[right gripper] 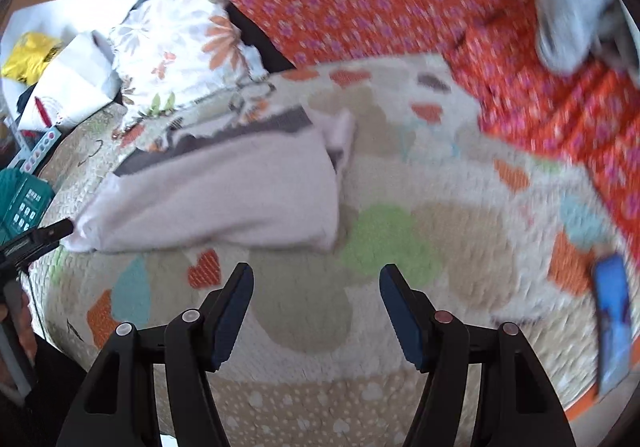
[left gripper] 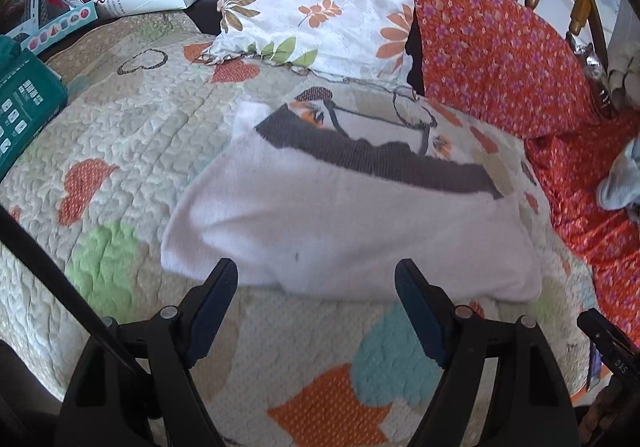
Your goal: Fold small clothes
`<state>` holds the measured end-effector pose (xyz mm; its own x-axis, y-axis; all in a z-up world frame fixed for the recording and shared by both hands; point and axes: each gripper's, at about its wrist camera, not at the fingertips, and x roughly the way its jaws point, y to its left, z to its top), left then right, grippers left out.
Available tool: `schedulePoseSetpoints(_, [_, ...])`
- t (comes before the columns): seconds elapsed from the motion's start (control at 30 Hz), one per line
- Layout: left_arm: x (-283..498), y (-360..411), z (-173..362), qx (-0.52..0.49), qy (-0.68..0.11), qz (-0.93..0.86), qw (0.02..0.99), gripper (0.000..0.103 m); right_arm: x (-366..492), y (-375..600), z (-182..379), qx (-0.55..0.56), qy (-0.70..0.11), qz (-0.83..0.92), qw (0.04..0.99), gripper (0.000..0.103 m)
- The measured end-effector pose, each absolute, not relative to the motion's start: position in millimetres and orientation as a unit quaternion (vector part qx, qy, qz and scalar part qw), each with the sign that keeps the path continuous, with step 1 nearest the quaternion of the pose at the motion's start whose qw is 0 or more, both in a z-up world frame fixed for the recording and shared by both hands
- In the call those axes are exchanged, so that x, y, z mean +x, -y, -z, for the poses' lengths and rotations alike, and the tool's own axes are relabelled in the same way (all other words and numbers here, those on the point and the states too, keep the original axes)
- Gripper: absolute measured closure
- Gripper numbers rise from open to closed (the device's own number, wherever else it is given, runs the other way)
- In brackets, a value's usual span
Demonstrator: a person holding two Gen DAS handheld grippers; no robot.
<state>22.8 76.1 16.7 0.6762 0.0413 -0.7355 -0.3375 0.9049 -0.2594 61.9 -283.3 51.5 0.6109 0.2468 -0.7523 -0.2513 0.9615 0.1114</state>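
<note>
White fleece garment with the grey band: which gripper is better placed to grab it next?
Left. The left gripper stands open right at the white fleece garment's near edge; the right gripper is open over bare patchwork quilt, garment off to its left.

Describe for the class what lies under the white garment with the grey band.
The white garment rests on the heart-patterned quilt, which shows all around it. Whatever lies beneath the cloth itself is covered and cannot be seen.

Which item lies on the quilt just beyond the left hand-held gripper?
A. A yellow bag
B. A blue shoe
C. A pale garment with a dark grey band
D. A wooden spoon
C: the pale garment with its dark grey band lies flat on the quilt, ahead of the open left hand-held gripper.
</note>
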Motion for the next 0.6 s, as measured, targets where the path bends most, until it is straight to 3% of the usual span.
schedulePoseSetpoints(0.2, [59,-93,-24,-0.22,-0.385,-0.099,0.891,0.023,123,233,-81,-0.038,-0.43,-0.164,0.887,0.027])
schedulePoseSetpoints(0.37, [72,-100,-13,-0.161,-0.373,-0.138,0.903,0.023,174,207,-69,-0.035,-0.404,-0.173,0.898,0.029])
schedulePoseSetpoints(0.4, [76,-100,-9,-0.15,-0.383,-0.15,0.899,0.023,178,206,-66,-0.028,-0.404,-0.175,0.897,0.031])
schedulePoseSetpoints(0.5, [89,-97,-1,-0.143,-0.401,-0.131,0.895,0.023,195,202,-46,0.005,-0.428,-0.189,0.884,0.055])
schedulePoseSetpoints(0.6, [101,-92,12,-0.115,-0.423,-0.141,0.888,0.023,206,185,-33,0.016,-0.447,-0.223,0.866,0.058])
